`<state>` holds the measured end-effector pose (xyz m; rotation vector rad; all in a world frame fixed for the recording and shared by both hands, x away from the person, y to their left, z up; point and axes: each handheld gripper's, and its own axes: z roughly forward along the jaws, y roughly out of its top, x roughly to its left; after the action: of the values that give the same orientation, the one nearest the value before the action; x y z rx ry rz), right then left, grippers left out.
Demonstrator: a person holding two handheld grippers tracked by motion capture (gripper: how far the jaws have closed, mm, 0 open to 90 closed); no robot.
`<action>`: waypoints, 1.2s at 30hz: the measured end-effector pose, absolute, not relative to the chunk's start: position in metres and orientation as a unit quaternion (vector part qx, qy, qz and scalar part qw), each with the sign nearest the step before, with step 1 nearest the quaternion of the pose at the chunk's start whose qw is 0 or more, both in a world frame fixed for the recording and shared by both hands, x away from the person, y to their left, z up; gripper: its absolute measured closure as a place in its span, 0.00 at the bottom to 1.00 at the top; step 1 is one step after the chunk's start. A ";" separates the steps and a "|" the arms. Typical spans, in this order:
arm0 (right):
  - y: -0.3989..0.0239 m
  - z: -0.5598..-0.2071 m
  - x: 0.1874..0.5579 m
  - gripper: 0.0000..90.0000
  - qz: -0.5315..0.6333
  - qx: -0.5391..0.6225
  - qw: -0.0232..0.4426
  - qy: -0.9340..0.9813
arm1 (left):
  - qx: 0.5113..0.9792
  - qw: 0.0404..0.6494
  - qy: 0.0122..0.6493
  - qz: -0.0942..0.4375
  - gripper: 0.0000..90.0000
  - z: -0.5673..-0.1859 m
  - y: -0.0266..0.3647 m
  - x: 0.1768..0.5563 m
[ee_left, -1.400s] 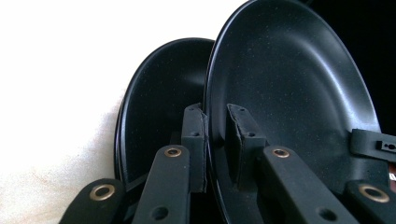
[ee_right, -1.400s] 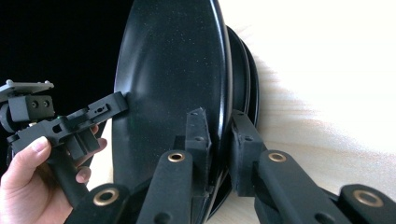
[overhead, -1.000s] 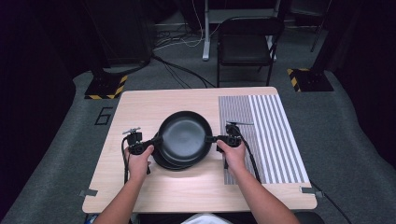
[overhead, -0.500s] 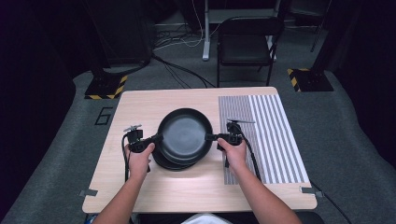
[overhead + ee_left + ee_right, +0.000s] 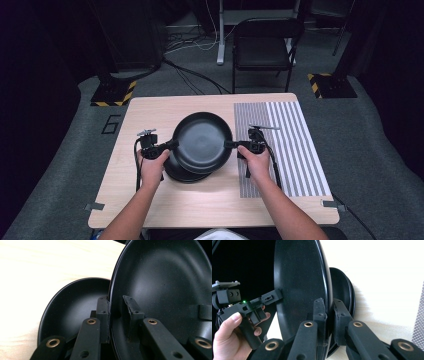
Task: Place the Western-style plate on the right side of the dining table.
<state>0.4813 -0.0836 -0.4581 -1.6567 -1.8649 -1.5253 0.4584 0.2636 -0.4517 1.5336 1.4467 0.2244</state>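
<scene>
A black plate (image 5: 202,141) hangs lifted above the wooden table (image 5: 150,115), held by its rim from both sides. My left gripper (image 5: 172,145) is shut on its left rim, and my right gripper (image 5: 231,145) is shut on its right rim. Beneath it a stack of black plates (image 5: 181,173) rests on the table. In the left gripper view my jaws pinch the raised plate (image 5: 162,282), with the stack (image 5: 72,307) behind. The right gripper view has the raised plate (image 5: 299,282) edge-on between my jaws, the stack (image 5: 340,290) beyond, and the left gripper (image 5: 277,295) across it.
A striped grey and white mat (image 5: 287,145) covers the right part of the table. A black chair (image 5: 265,47) stands on the floor behind the table, with cables and stand bases around it.
The top plate has risen slightly off the stack, carried by both grippers; it now sits a little higher and farther from me.
</scene>
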 end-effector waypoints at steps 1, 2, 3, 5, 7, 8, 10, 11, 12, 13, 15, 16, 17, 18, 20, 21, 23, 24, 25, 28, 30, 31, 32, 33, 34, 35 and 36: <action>-0.085 -0.458 0.481 0.92 -0.519 -0.564 0.109 -0.633 | 0.631 0.488 0.596 0.092 0.85 -0.451 0.263 0.459; -0.086 -0.457 0.481 0.92 -0.519 -0.564 0.109 -0.632 | 0.633 0.489 0.594 0.092 0.84 -0.451 0.262 0.459; -0.086 -0.457 0.481 0.92 -0.519 -0.564 0.109 -0.632 | 0.633 0.489 0.594 0.092 0.84 -0.451 0.262 0.459; -0.089 -0.455 0.480 0.92 -0.519 -0.565 0.105 -0.632 | 0.636 0.488 0.590 0.091 0.84 -0.449 0.260 0.459; -0.091 -0.453 0.480 0.92 -0.521 -0.565 0.104 -0.632 | 0.635 0.490 0.590 0.091 0.84 -0.448 0.257 0.460; -0.092 -0.452 0.479 0.92 -0.520 -0.564 0.103 -0.632 | 0.636 0.490 0.589 0.090 0.84 -0.447 0.256 0.460; -0.093 -0.451 0.479 0.92 -0.520 -0.566 0.103 -0.631 | 0.636 0.490 0.589 0.091 0.84 -0.446 0.255 0.460; -0.095 -0.449 0.479 0.92 -0.522 -0.565 0.103 -0.631 | 0.639 0.490 0.586 0.093 0.84 -0.445 0.254 0.460; -0.096 -0.448 0.479 0.92 -0.522 -0.566 0.102 -0.630 | 0.639 0.490 0.586 0.091 0.84 -0.442 0.251 0.461; -0.098 -0.446 0.478 0.92 -0.525 -0.563 0.101 -0.630 | 0.639 0.490 0.586 0.093 0.84 -0.441 0.250 0.461; -0.100 -0.444 0.478 0.92 -0.528 -0.562 0.100 -0.628 | 0.638 0.490 0.587 0.094 0.84 -0.439 0.247 0.461; -0.101 -0.442 0.477 0.91 -0.529 -0.562 0.100 -0.629 | 0.639 0.490 0.585 0.093 0.84 -0.437 0.246 0.462; -0.102 -0.441 0.476 0.91 -0.529 -0.563 0.101 -0.628 | 0.639 0.490 0.585 0.093 0.83 -0.437 0.246 0.462; -0.103 -0.440 0.476 0.91 -0.530 -0.561 0.101 -0.628 | 0.640 0.489 0.585 0.095 0.83 -0.435 0.244 0.462; -0.105 -0.439 0.476 0.91 -0.531 -0.563 0.101 -0.625 | 0.642 0.490 0.582 0.096 0.83 -0.433 0.241 0.463; -0.105 -0.439 0.476 0.91 -0.531 -0.563 0.101 -0.625 | 0.642 0.490 0.582 0.096 0.83 -0.433 0.241 0.463; -0.110 -0.438 0.475 0.91 -0.533 -0.566 0.104 -0.620 | 0.650 0.487 0.575 0.098 0.83 -0.431 0.239 0.463; -0.112 -0.437 0.474 0.91 -0.535 -0.566 0.102 -0.619 | 0.650 0.487 0.575 0.098 0.83 -0.428 0.234 0.464; -0.112 -0.437 0.474 0.91 -0.535 -0.566 0.102 -0.619 | 0.650 0.487 0.575 0.098 0.83 -0.428 0.234 0.464; -0.121 -0.435 0.473 0.91 -0.536 -0.572 0.103 -0.612 | 0.653 0.485 0.573 0.096 0.83 -0.426 0.228 0.467; -0.125 -0.434 0.472 0.91 -0.537 -0.575 0.104 -0.608 | 0.660 0.485 0.566 0.097 0.83 -0.423 0.220 0.470; -0.125 -0.434 0.472 0.91 -0.537 -0.575 0.104 -0.608 | 0.660 0.485 0.566 0.097 0.83 -0.423 0.220 0.470; -0.132 -0.434 0.471 0.91 -0.539 -0.579 0.105 -0.602 | 0.662 0.484 0.563 0.099 0.83 -0.421 0.217 0.471; -0.132 -0.434 0.471 0.91 -0.539 -0.579 0.105 -0.602 | 0.663 0.484 0.561 0.101 0.83 -0.421 0.213 0.472; -0.138 -0.433 0.470 0.91 -0.543 -0.582 0.103 -0.597 | 0.669 0.483 0.556 0.098 0.82 -0.420 0.209 0.475; -0.138 -0.433 0.470 0.91 -0.543 -0.582 0.103 -0.597 | 0.669 0.483 0.556 0.098 0.82 -0.420 0.209 0.475; -0.143 -0.432 0.467 0.91 -0.544 -0.585 0.103 -0.593 | 0.672 0.483 0.554 0.094 0.82 -0.420 0.202 0.476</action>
<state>0.4672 -0.1431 -0.4322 -1.7265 -1.7490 -1.6054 0.4765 0.2022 -0.4198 1.6361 1.3497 0.2282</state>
